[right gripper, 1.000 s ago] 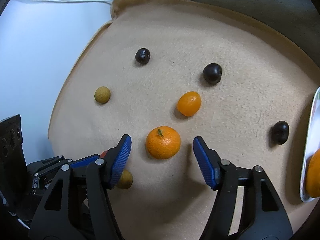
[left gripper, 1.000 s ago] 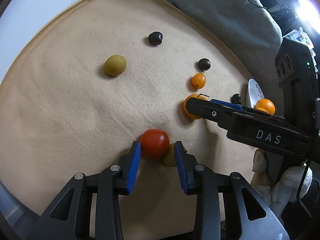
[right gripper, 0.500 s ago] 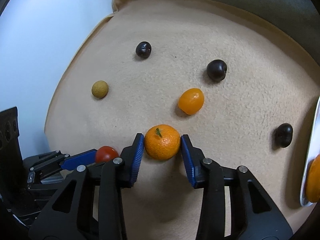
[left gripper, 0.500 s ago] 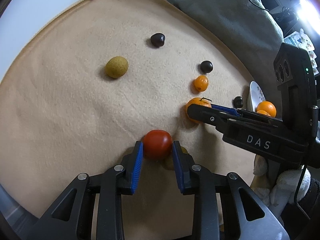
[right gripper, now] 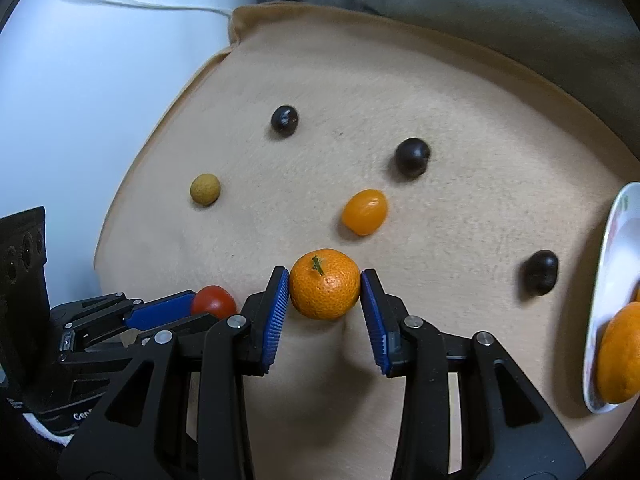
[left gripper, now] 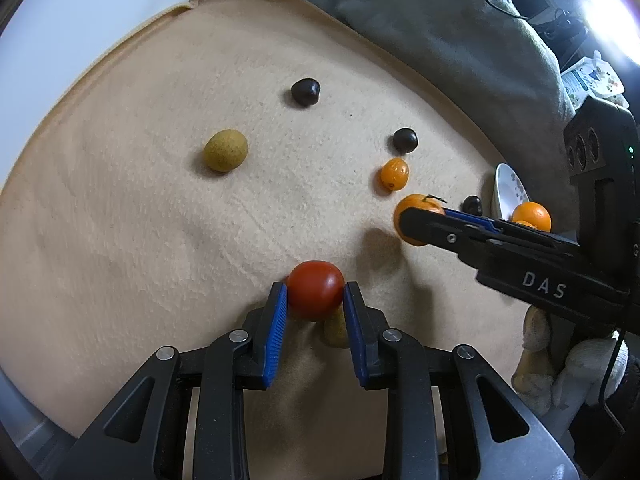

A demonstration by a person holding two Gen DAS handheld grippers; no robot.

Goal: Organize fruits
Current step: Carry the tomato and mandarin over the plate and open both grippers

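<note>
Left wrist: left gripper [left gripper: 315, 304] now clamped on red tomato [left gripper: 316, 290], pads tight on both sides where a second ago a gap showed; tomato off the beige cloth [left gripper: 140, 220] by the look of its shadow, though hard to be sure; small yellowish fruit [left gripper: 335, 330] half hidden just behind. Right gripper [left gripper: 424, 222] visible across the frame, gripping the mandarin [left gripper: 416, 206]. Olive-yellow fruit [left gripper: 225, 155], kumquat [left gripper: 394, 173], dark fruits still loose on cloth. Right wrist: jaws, wide a second ago, now pinching mandarin [right gripper: 325, 290] at both flanks, slightly raised. White plate [right gripper: 616, 248] at right edge, already holding an orange [right gripper: 620, 356]. Meaning: both grasps secured, picking done for these two; carry to plate likely next, five or so fruits left to sort.
</note>
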